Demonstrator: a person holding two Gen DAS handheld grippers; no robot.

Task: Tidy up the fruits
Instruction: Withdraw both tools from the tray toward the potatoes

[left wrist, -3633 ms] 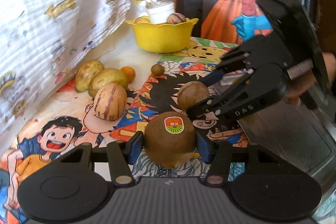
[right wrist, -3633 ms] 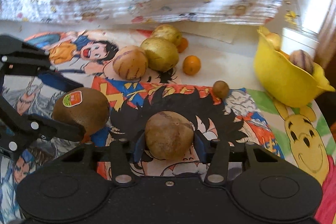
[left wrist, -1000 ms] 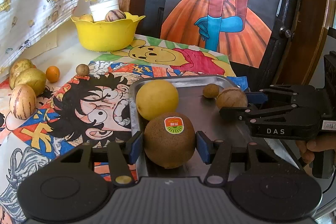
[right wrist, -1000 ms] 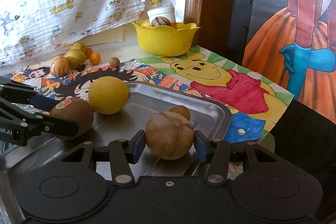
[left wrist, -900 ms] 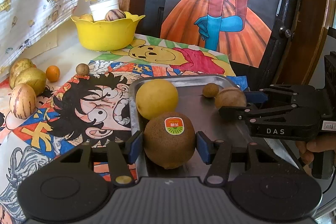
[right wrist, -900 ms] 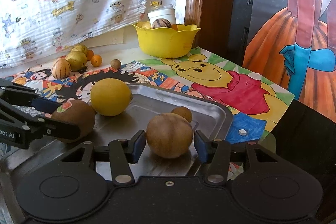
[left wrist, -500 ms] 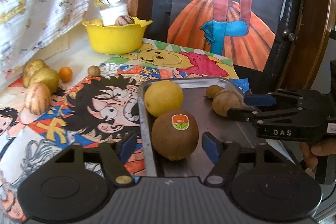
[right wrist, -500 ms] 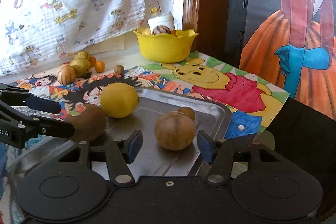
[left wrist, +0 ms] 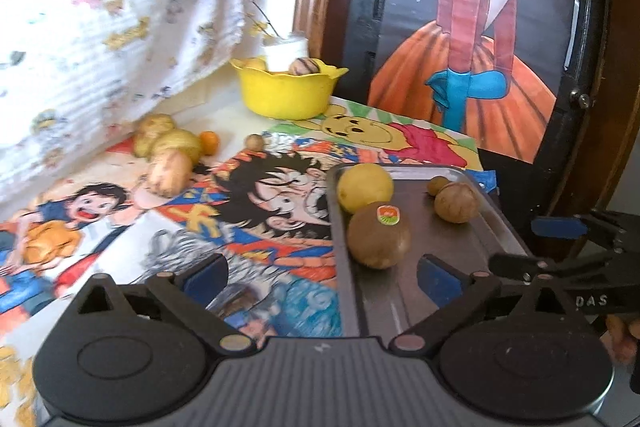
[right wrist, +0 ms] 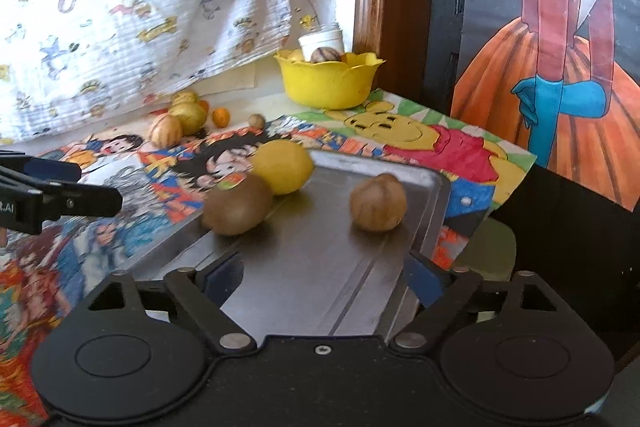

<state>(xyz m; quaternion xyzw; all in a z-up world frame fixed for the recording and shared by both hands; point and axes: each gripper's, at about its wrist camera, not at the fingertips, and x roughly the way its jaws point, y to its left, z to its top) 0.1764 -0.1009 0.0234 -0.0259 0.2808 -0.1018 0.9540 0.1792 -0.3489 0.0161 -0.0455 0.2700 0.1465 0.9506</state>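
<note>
A metal tray point(left wrist: 404, 295) holds a stickered kiwi point(left wrist: 378, 235), a yellow lemon point(left wrist: 365, 187), a round brown fruit point(left wrist: 456, 202) and a small brown fruit point(left wrist: 437, 185). My left gripper point(left wrist: 320, 277) sits just short of the kiwi; its jaws are opening and nothing is between its pads. In the right wrist view my right gripper point(right wrist: 324, 277) hovers over the tray point(right wrist: 320, 279) behind the brown fruit point(right wrist: 378, 202), jaws opening, empty. The kiwi point(right wrist: 237, 203) and lemon point(right wrist: 283, 167) lie to its left. Each gripper shows at the other view's edge: right point(left wrist: 528, 245), left point(right wrist: 84, 185).
A yellow bowl point(left wrist: 286, 95) with fruit and a white jar stands at the back. Several loose fruits point(left wrist: 168, 155), a small orange point(left wrist: 209, 142) and a small brown ball point(left wrist: 254, 141) lie on the cartoon cloth to the left. A curtain and a painted panel close off the back.
Both grippers have let go: the kiwi and the brown fruit now rest on the tray. Both pairs of jaws have spread wide and both grippers have drawn back.
</note>
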